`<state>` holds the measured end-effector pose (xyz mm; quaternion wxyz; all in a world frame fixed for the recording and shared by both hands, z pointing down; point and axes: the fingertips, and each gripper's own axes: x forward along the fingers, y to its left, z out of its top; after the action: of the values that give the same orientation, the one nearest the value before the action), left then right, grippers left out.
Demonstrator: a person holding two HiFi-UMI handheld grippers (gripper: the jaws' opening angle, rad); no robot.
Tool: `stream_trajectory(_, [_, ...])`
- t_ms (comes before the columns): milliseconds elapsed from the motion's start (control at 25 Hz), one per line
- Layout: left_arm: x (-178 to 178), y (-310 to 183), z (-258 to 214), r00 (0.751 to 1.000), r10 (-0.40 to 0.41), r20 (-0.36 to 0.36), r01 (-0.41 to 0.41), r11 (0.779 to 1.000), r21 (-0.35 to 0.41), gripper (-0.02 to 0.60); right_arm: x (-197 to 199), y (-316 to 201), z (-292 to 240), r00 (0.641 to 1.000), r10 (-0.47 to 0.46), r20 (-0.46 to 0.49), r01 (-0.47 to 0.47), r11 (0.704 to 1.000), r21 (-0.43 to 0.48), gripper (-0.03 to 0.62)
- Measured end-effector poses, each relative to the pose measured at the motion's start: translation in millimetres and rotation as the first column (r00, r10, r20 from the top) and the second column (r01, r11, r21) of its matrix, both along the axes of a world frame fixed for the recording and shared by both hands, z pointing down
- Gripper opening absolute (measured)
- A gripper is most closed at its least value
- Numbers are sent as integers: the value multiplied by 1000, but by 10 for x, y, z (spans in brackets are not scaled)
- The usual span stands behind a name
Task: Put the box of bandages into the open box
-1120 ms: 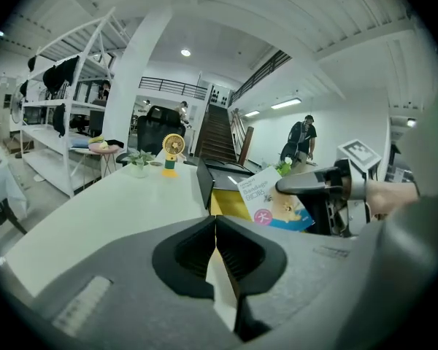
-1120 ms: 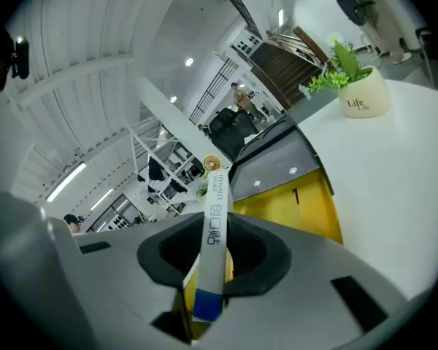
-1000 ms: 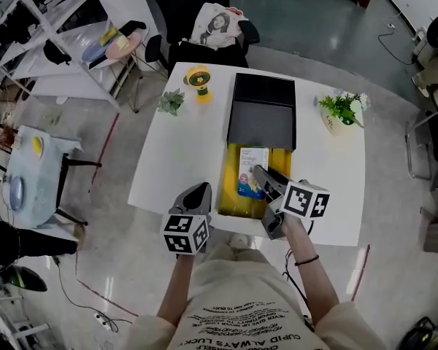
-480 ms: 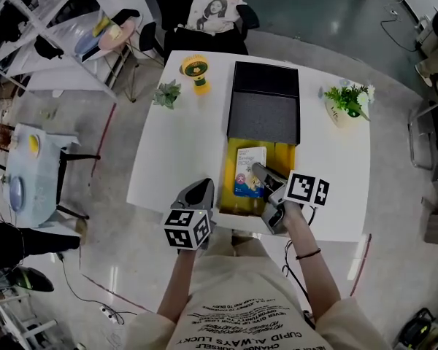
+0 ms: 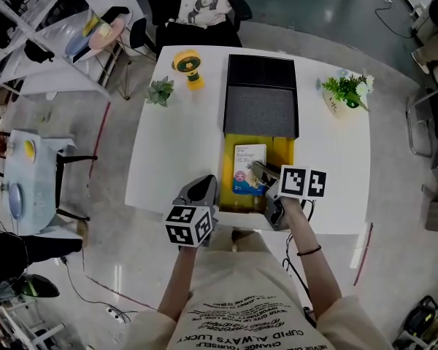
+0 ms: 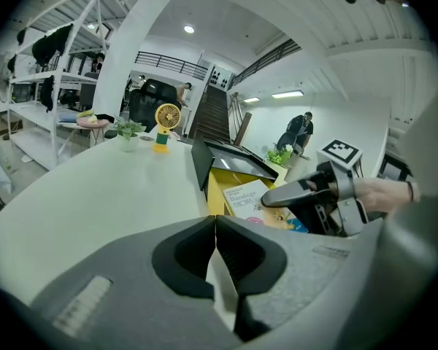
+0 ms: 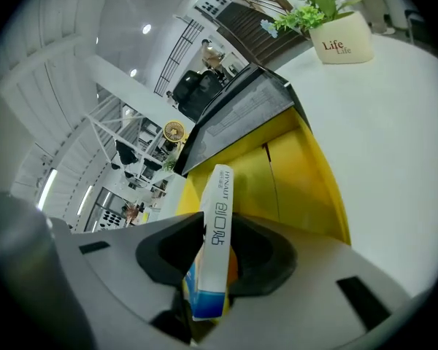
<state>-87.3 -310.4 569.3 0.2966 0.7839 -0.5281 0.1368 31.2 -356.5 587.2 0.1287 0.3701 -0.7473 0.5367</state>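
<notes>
The box of bandages [image 5: 247, 168], white with a blue end, lies tilted over the yellow inside of the open box [image 5: 285, 152], whose dark lid [image 5: 261, 111] leans back behind it. My right gripper [image 5: 257, 171] is shut on the bandage box's near end. In the right gripper view the bandage box [image 7: 220, 192] stands edge-on between the pads of my right gripper [image 7: 217, 248]. Its jaws have just been opening slightly, with the box still between them. My left gripper [image 5: 201, 190] is shut and empty at the table's front edge, left of the open box [image 6: 220, 189].
On the white table [image 5: 179, 144] stand a yellow fan [image 5: 187, 65] and a small plant [image 5: 159, 91] at the back left, and a potted plant [image 5: 344, 95] at the back right. A chair with a bag [image 5: 203, 4] stands behind the table.
My right gripper has sunk with the bandage box, lower over the yellow inside of the open box. My left gripper has dropped a little.
</notes>
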Motion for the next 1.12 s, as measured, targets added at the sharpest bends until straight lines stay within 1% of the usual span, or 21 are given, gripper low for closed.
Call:
stream_trajectory(200, [-21,-6,27,1000,8,-2,-8,1000,-7,23,-12,20,59,995,-34,-92,35,999,10,126])
stream_trajectory(400, [-16,-14,31,1000,16,-4,-16,1000,-7,23,68,20,156,976,-24,-218,26,1000,9,160])
stream_trajectory(680, [12,-14,17,1000,31,-5,-31,1000,-3,23,17,51,161,953,-69,-294,85,996,40,191])
stream_trajectory(840, [29,-7,-10,999,40,-3,-40,999,-1,23,-26,76,144,932,-85,-352,113,992,61,222])
stream_trajectory(1000, [34,-4,-5,999,46,-1,-46,999,4,22,-45,88,145,891,-79,-447,144,983,114,262])
stream_trajectory(1120, [25,-13,-5,999,48,-1,-48,999,7,23,-59,78,147,884,-74,-462,150,980,129,267])
